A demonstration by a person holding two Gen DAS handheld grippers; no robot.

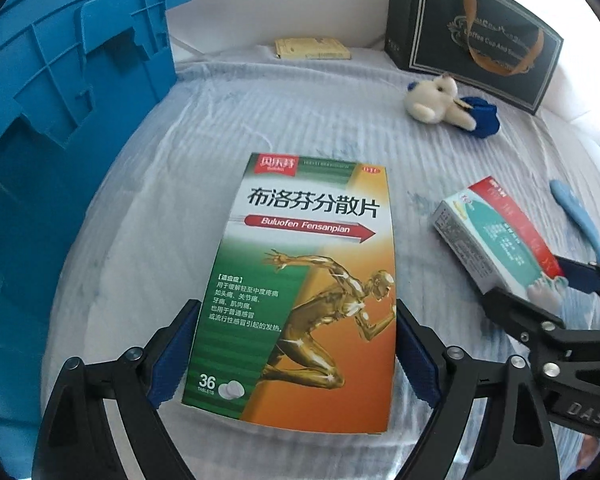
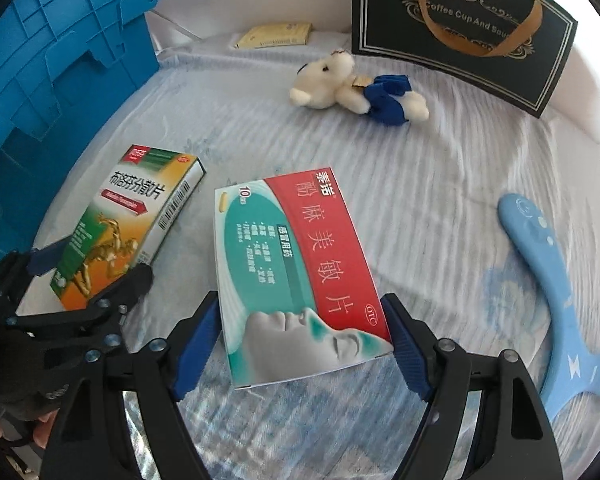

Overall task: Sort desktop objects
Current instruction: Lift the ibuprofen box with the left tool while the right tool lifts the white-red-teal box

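My left gripper [image 1: 296,344] is shut on a green-and-orange ibuprofen box [image 1: 300,288], its blue pads pressing both long sides near the box's near end. The box also shows in the right wrist view [image 2: 120,224], with the left gripper [image 2: 88,268] around it. My right gripper [image 2: 300,340] is shut on a red-and-teal medicine box [image 2: 296,276], pads on both sides. That box shows in the left wrist view [image 1: 496,236] with the right gripper [image 1: 540,284] on it. Both boxes are just above or on the pale cloth; I cannot tell which.
A blue plastic crate [image 1: 60,128] stands at the left. A small white teddy bear in blue [image 2: 356,88], a dark paper gift bag [image 2: 460,28], a yellow sachet [image 2: 276,36] and a light blue curved tool [image 2: 556,280] lie on the cloth [image 2: 440,200].
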